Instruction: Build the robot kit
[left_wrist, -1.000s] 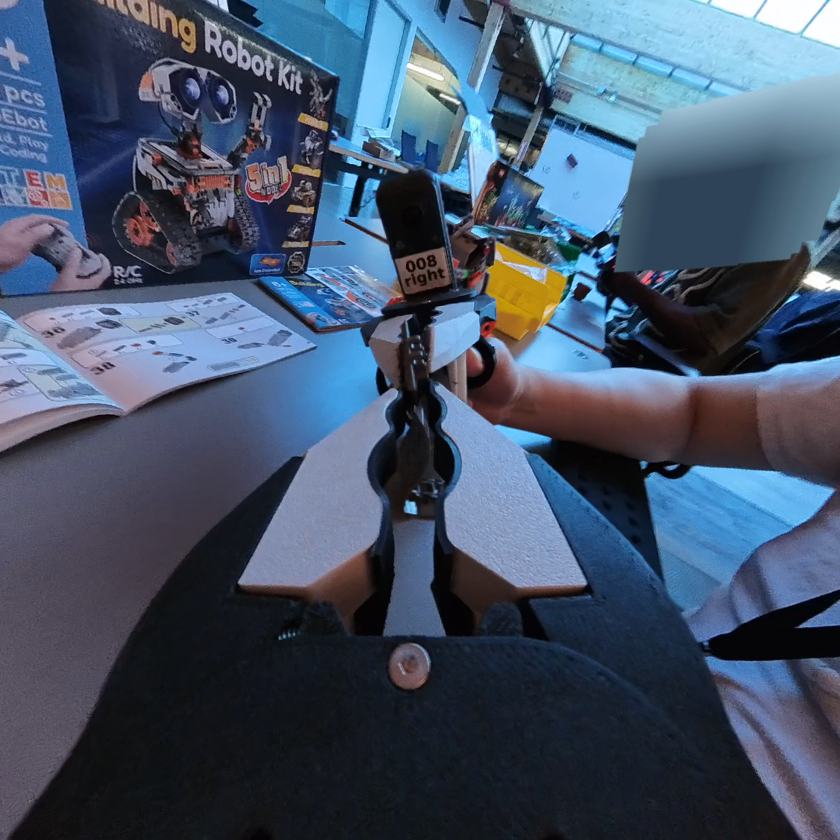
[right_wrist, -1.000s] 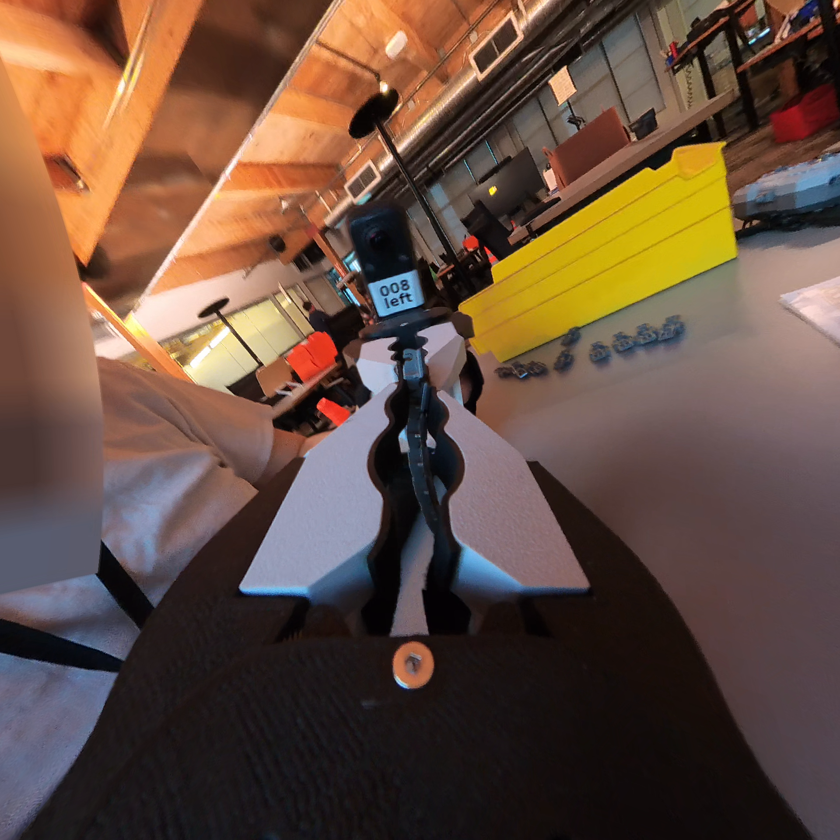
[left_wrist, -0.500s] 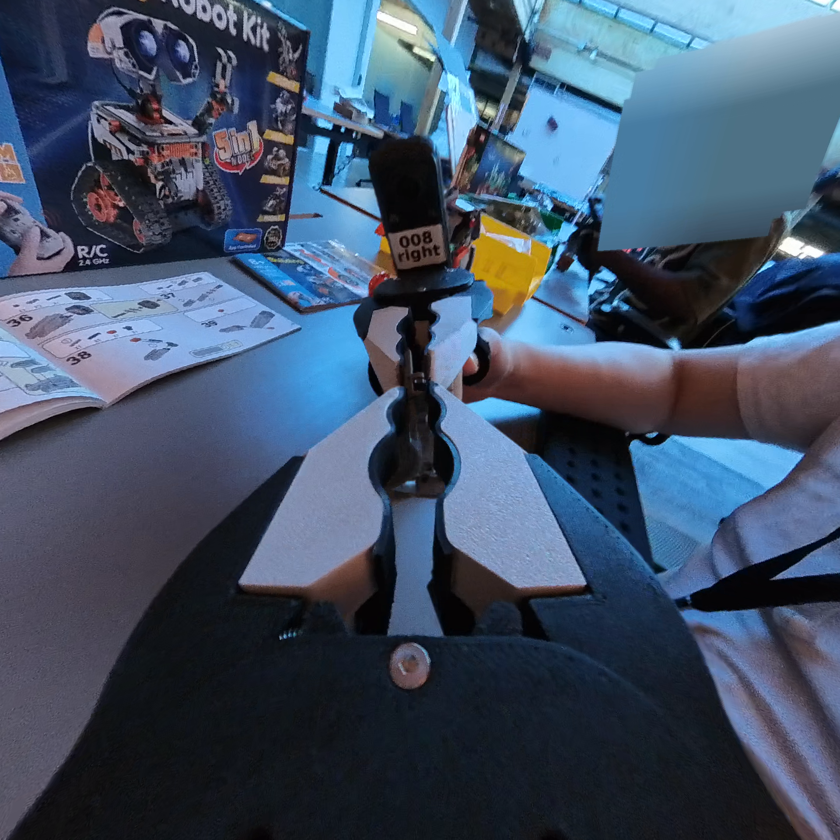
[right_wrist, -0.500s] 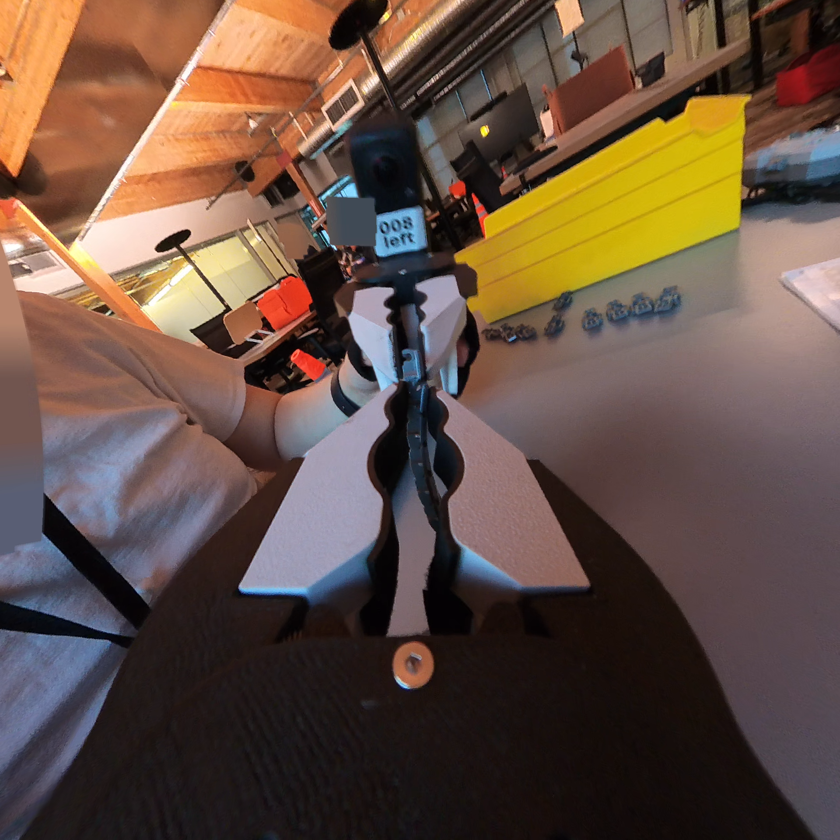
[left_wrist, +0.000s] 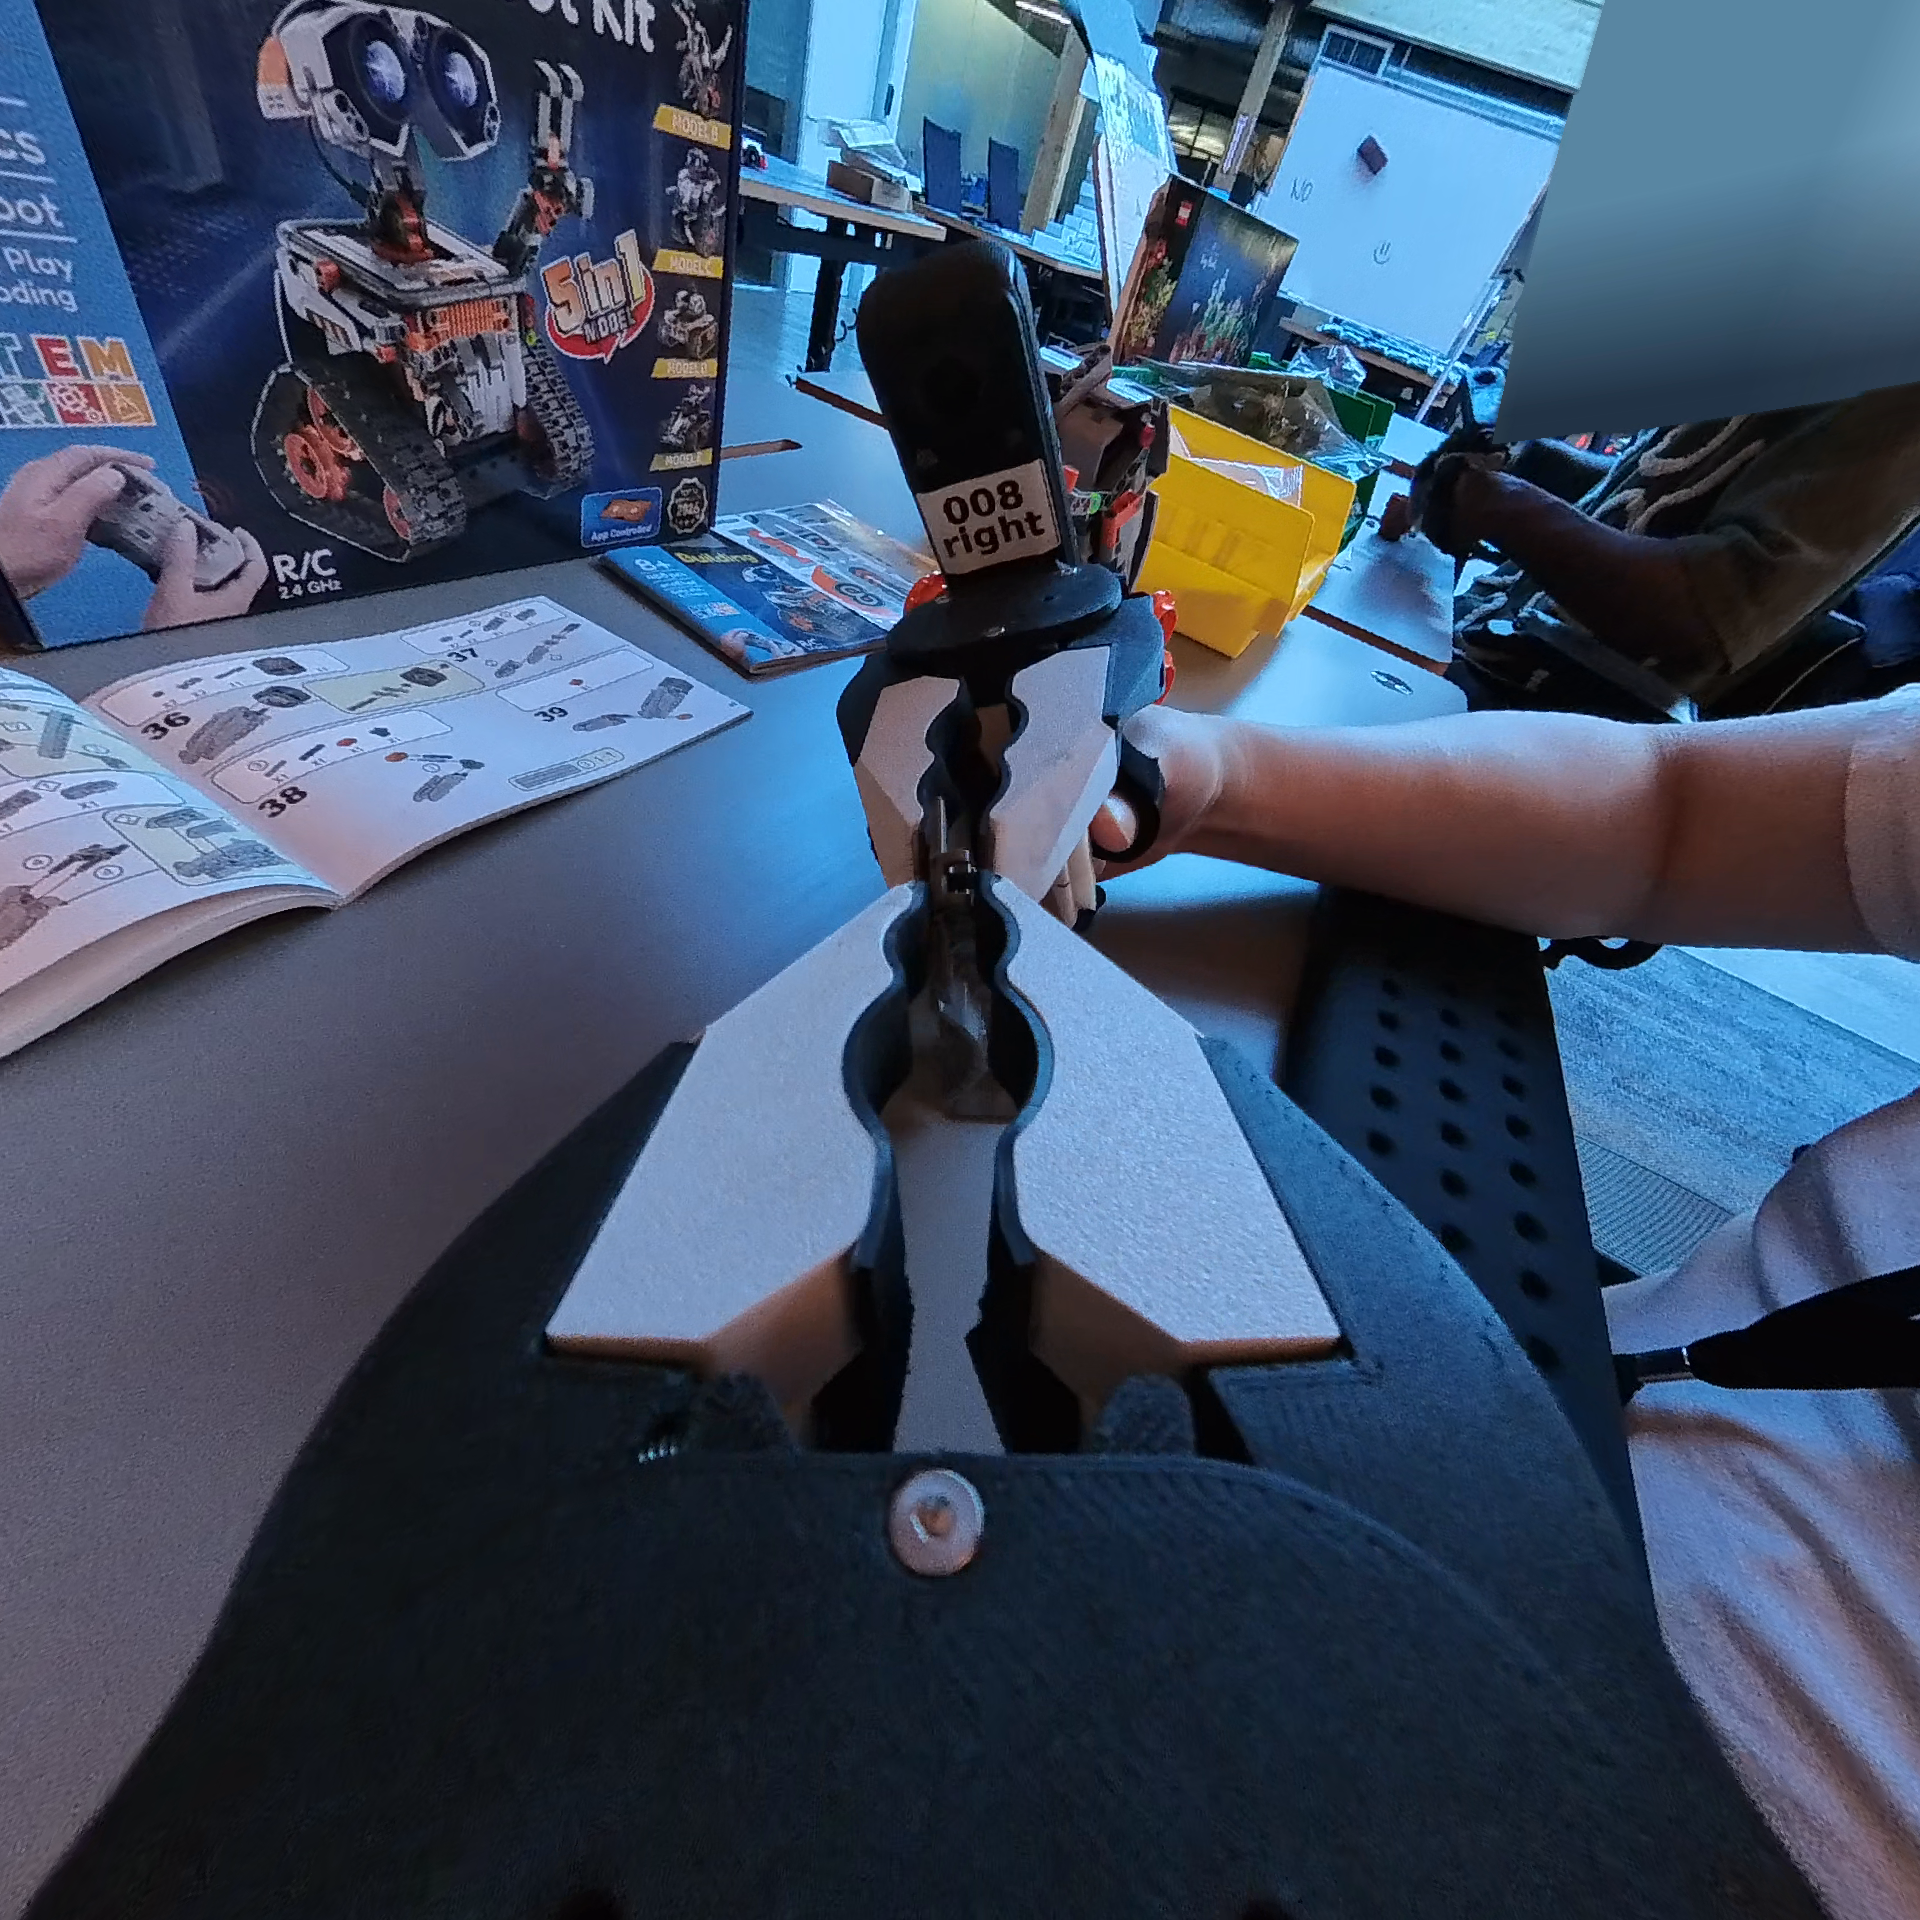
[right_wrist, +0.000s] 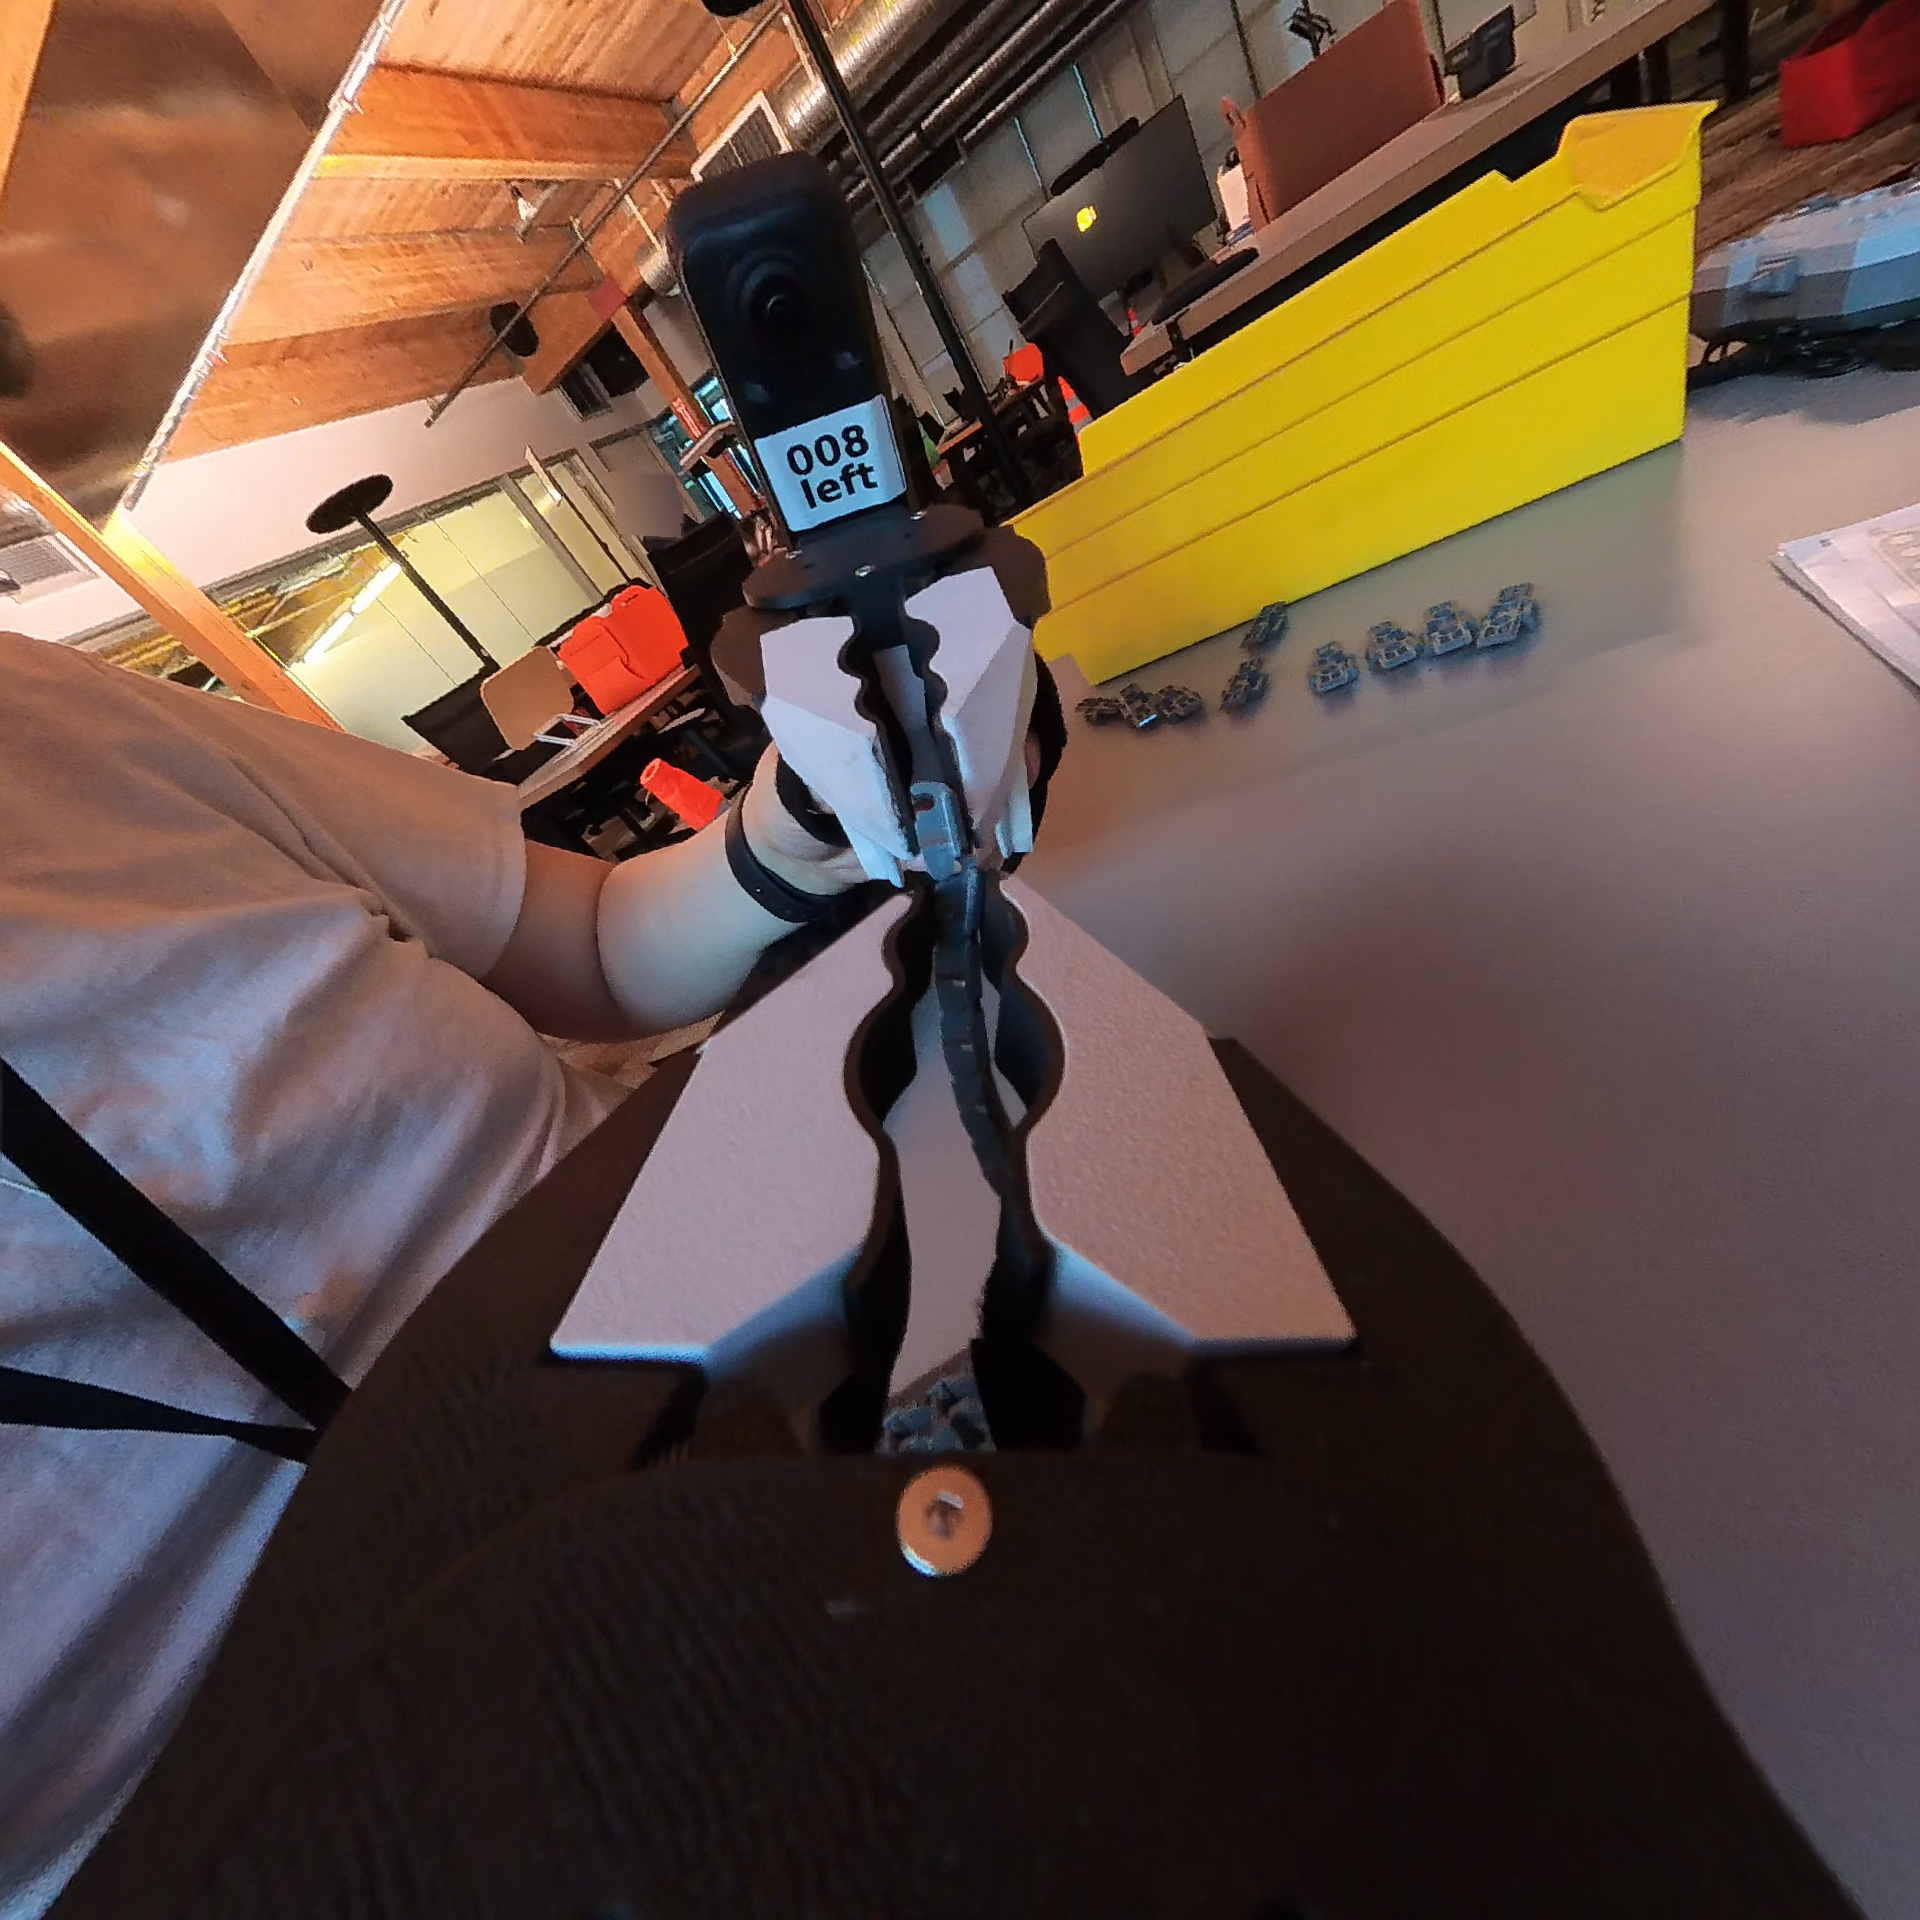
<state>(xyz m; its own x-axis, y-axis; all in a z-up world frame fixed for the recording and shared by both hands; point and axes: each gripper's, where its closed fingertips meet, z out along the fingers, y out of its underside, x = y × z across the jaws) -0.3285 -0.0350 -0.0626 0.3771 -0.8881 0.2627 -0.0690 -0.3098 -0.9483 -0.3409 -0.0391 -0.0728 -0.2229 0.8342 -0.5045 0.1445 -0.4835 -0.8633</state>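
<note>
Track chain (right_wrist: 961, 997) pinched between left tool (left_wrist: 951, 904) and right tool (right_wrist: 951, 883), both closed on it above bench (left_wrist: 312, 1091); hard pull might separate links.

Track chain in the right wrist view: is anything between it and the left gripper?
Nothing visible. The track chain runs out of the shut right gripper straight to the left gripper, which pinches a grey link at the chain's end; the gripper tips nearly meet.
</note>
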